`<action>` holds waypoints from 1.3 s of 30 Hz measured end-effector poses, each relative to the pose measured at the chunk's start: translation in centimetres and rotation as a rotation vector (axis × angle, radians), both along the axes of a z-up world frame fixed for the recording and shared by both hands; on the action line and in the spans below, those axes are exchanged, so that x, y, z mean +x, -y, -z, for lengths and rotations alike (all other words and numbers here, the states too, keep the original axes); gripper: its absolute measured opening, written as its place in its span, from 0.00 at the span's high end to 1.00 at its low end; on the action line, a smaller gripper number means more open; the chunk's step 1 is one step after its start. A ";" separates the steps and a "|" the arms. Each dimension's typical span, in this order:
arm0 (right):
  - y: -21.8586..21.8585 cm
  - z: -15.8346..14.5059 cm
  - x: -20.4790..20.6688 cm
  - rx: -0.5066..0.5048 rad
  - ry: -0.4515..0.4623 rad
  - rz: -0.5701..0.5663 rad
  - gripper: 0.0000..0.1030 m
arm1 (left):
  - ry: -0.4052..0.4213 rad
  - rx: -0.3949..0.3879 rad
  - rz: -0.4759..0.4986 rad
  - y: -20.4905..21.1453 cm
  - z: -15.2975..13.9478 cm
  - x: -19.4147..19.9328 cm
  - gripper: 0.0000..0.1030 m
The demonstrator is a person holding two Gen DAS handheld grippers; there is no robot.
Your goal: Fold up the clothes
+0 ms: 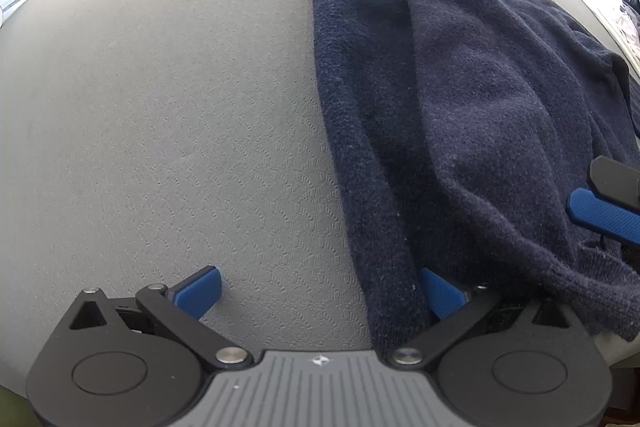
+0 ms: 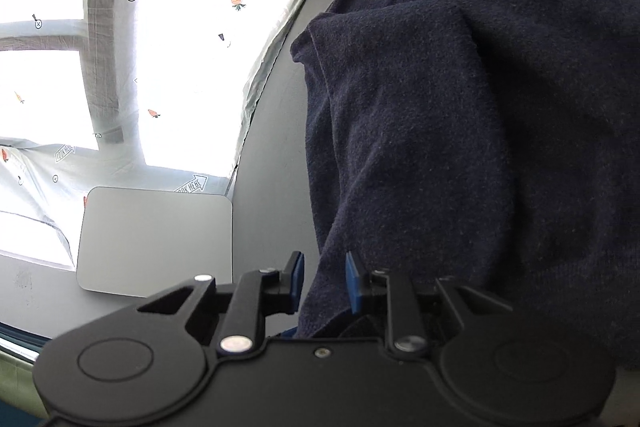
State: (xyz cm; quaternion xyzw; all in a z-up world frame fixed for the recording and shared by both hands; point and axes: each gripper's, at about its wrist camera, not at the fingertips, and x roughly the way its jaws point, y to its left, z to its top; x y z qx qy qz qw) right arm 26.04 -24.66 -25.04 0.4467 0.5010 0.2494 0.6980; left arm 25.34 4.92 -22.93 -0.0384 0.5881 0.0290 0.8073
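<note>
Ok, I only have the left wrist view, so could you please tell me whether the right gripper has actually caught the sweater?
Observer: Yes. The right gripper has its jaws close together, with an edge of the navy sweater pinched between them.
Operator: Thank you. Is anything else lying on the table near it?
Observer: A flat silver square panel lies on the grey table, apart from the sweater.
Operator: And what is beyond the table?
Observer: A bright white sheet printed with small carrots and "LOOK HERE" arrows.
</note>
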 end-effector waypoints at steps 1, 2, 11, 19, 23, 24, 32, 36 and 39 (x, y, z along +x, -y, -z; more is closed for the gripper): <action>-0.4 0.4 0.0 -0.043 -0.016 -0.027 0.76 | -0.002 -0.001 0.002 -0.1 -0.1 0.0 0.00; -1.0 0.8 0.1 -0.085 -0.035 -0.059 0.76 | -0.005 -0.003 0.005 -0.1 -0.2 0.1 0.00; -2.2 -0.1 0.0 -0.258 -0.005 -0.185 0.75 | 0.172 -0.071 -0.123 -3.6 -5.5 -0.2 0.00; 1.0 -5.4 -0.8 -0.430 0.239 -0.121 0.29 | 0.321 -0.045 -0.078 -0.9 -7.8 1.8 0.00; 2.6 -7.0 0.5 -0.539 0.345 -0.006 0.03 | 0.352 -0.041 -0.016 1.6 -8.1 3.5 0.00; 3.0 -7.3 1.2 -0.568 0.370 0.024 0.03 | 0.358 -0.040 -0.002 2.3 -8.1 4.1 0.00; 7.7 -6.8 5.7 -0.924 0.435 0.194 0.00 | 0.356 0.004 0.054 5.9 -6.1 9.9 0.00; 11.7 -4.7 8.4 -1.081 0.367 0.301 0.00 | 0.291 0.045 0.059 6.9 -3.9 13.3 0.00; 15.2 -3.2 10.1 -1.140 0.299 0.377 0.00 | 0.239 0.090 0.064 7.3 -2.1 15.3 0.00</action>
